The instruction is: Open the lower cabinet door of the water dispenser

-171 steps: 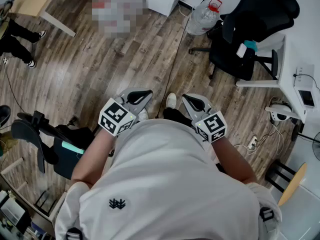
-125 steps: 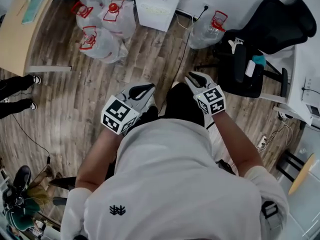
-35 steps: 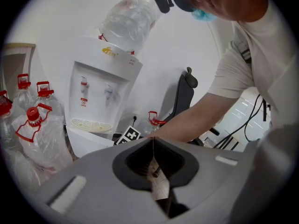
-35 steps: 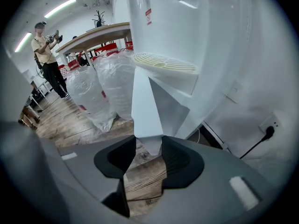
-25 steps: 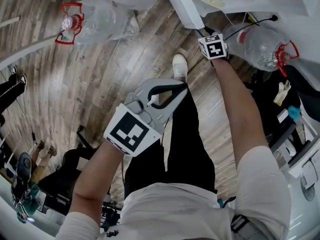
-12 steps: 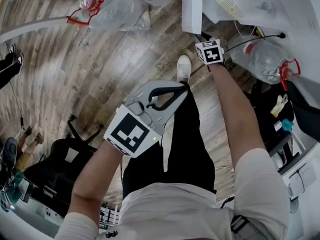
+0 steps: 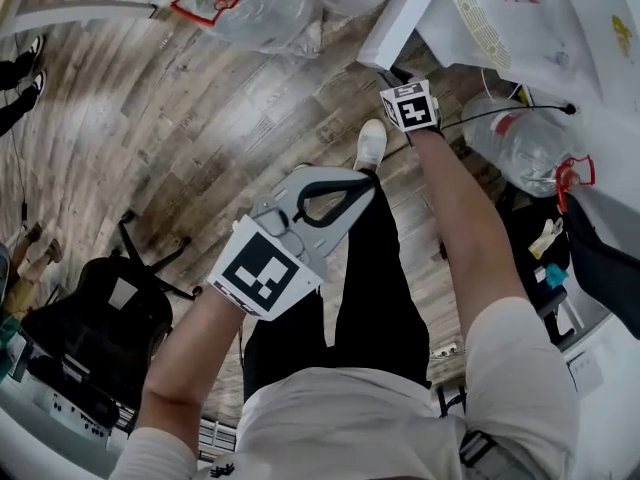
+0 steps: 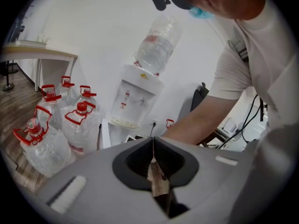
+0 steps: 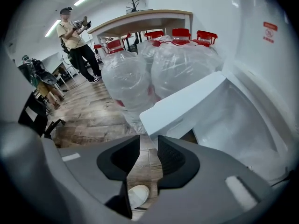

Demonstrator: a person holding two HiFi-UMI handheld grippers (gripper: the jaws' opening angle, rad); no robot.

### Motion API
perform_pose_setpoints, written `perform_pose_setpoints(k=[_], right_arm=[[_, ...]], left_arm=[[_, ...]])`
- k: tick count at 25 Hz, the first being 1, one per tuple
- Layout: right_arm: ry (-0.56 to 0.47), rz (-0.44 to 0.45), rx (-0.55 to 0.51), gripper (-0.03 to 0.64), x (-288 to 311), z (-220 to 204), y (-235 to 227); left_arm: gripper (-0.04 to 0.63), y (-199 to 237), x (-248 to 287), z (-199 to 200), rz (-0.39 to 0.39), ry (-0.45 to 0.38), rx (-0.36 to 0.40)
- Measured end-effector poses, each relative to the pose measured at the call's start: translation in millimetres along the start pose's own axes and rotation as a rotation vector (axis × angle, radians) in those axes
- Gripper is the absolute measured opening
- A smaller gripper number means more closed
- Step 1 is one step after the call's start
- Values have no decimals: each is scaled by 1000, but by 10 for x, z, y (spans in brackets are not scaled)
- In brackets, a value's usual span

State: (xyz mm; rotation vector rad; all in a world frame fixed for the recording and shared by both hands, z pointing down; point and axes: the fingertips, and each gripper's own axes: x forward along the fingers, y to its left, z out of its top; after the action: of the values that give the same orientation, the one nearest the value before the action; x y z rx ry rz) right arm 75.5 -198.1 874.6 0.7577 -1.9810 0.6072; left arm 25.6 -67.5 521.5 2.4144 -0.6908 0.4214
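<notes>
The white water dispenser [image 7: 530, 28] stands at the top right of the head view, its lower cabinet door [image 7: 395, 30] swung out from the body. My right gripper [image 7: 388, 73] reaches to the door's free edge. In the right gripper view the door [image 9: 187, 101] ends at the tips of the right gripper [image 9: 149, 136], which hold that edge. These jaws have just been closing. Beside the door the white cabinet inside [image 9: 238, 125] lies open. My left gripper [image 7: 366, 176] hangs shut over my leg with nothing in it, and the left gripper view faces the dispenser [image 8: 133, 101].
Several large water jugs with red handles [image 7: 250, 3] crowd the floor left of the door, close to it [image 9: 182, 64]. Another jug [image 7: 525, 148] and a cable lie to the right. A black chair [image 7: 90, 318] stands at the lower left. A second person [image 9: 77, 41] stands far off.
The right gripper has drawn the door further out from the dispenser, towards the left of the head view. The left gripper stays shut and has drifted only slightly.
</notes>
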Motion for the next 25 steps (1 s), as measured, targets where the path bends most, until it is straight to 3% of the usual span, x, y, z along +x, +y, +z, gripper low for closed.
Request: perform_pose_setpoints(k=[12, 25], right_arm=[[-4, 33, -93, 118, 348, 577, 321], [17, 34, -130, 120, 502, 866, 468]], left_arm=[[60, 299, -461, -131, 118, -61, -63], [60, 333, -667, -193, 142, -85, -72]])
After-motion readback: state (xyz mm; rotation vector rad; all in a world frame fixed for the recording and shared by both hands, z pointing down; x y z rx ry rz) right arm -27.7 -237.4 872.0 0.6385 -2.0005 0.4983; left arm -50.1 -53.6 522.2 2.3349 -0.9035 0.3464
